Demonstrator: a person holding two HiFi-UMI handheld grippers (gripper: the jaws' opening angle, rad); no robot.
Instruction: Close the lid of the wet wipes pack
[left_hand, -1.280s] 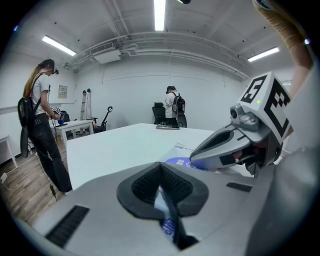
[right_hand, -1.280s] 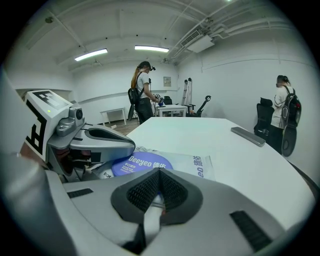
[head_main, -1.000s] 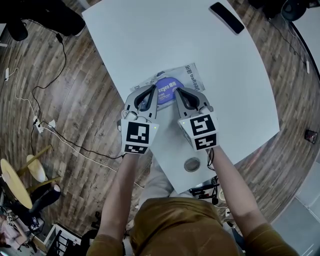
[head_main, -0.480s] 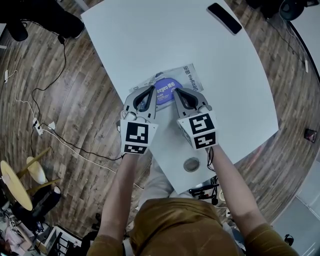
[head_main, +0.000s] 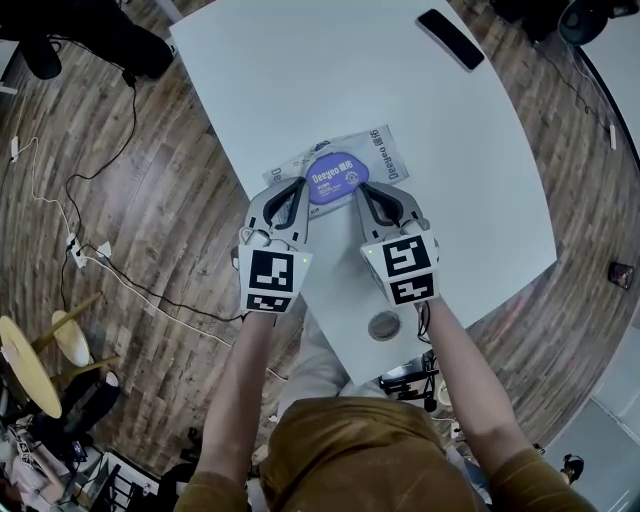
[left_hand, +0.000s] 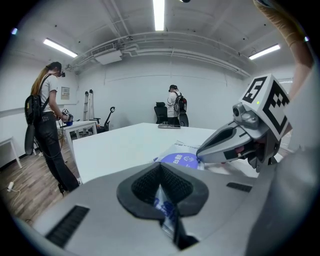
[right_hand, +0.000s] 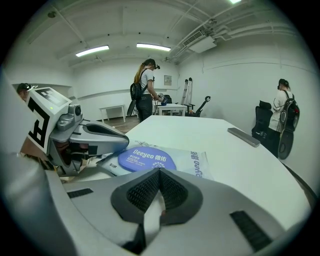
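The left gripper (head_main: 299, 187) has its fingers (left_hand: 145, 186) shut together, a sliver of the pack's printed edge showing in the slit behind the tips. The right gripper (head_main: 363, 190) is closed too. Both tips sit at the near edge of the pack (head_main: 385, 155), which lies flat on the surface (head_main: 330, 70), either side of its flat purple lid (head_main: 336, 178).

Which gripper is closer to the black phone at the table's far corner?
Right. The right gripper grips the near edge of the wet wipes pack, on the side toward the black phone; the left gripper grips the opposite near corner, farther away.
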